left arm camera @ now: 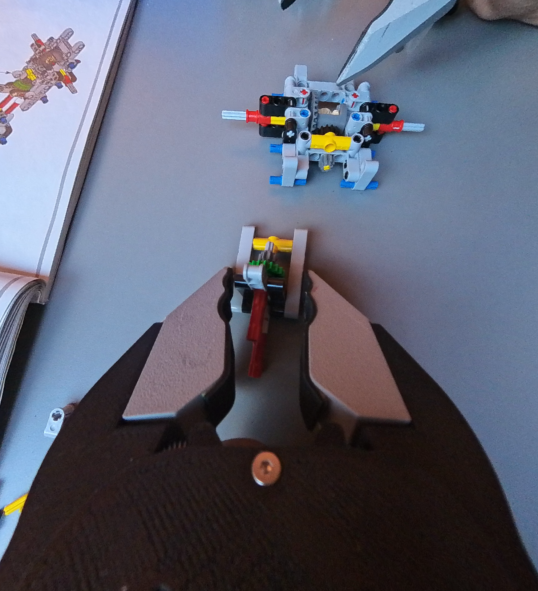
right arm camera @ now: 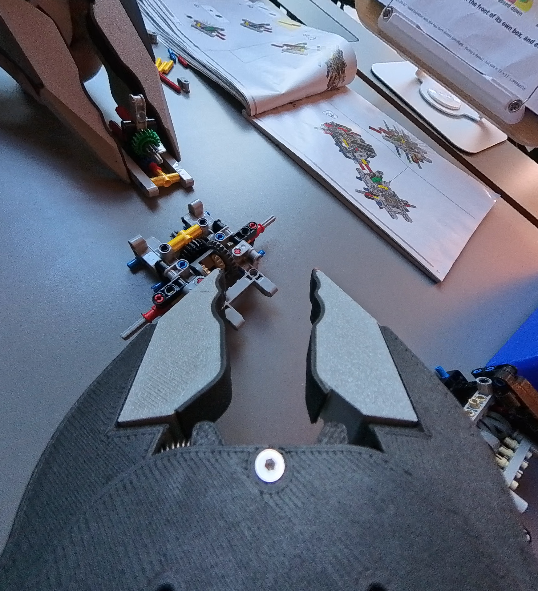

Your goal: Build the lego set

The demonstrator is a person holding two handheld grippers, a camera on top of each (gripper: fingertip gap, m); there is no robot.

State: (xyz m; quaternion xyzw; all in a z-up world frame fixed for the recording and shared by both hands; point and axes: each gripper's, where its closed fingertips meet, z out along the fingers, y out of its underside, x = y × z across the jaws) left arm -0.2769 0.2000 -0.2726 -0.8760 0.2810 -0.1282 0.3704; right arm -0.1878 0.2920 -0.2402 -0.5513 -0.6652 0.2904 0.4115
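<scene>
My left gripper (left arm camera: 267, 278) is shut on a small brick assembly (left arm camera: 272, 252) with two grey beams, a yellow connector, a green gear and a red axle. Both pads press on the grey beams. In the right wrist view this gripper (right arm camera: 152, 166) holds the small assembly (right arm camera: 165, 179) tilted down, close to the grey table (right arm camera: 293, 224). A larger grey, black and yellow geared assembly (left arm camera: 322, 128) lies on the table ahead of it. My right gripper (right arm camera: 266, 275) is open and empty, its left finger (right arm camera: 194, 319) over that larger assembly (right arm camera: 203, 252). One right finger (left arm camera: 386, 41) reaches the assembly's far side.
An open instruction booklet (left arm camera: 21, 128) lies to the left, also seen in the right wrist view (right arm camera: 373, 172). Loose small pieces lie near it (left arm camera: 54, 422) (right arm camera: 168, 68). A blue box (right arm camera: 536, 329), another dark assembly (right arm camera: 498, 412) and a monitor stand (right arm camera: 437, 96) are on the right.
</scene>
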